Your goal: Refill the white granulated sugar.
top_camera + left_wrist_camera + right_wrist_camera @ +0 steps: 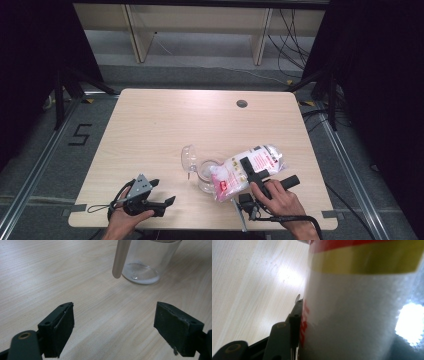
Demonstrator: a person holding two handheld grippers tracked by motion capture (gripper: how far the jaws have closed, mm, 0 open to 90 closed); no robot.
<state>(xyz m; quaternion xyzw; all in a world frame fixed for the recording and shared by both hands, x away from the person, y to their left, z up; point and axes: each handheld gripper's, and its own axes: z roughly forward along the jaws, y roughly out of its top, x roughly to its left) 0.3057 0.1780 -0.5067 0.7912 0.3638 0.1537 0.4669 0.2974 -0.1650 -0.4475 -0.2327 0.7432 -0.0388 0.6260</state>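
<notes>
Most of the table (165, 120) ahead of me is bare, and its near edge sits close under both hands. My right gripper (250, 167) is clamped on the bag (245, 170), which tilts with its mouth at the jar (207, 175); the jar's lid (188, 157) hangs open on its left. My left gripper (113, 327), jaws wide apart with nothing between them, rests near the front left, the jar just ahead of it. In the right gripper view the bag hides one jaw.
</notes>
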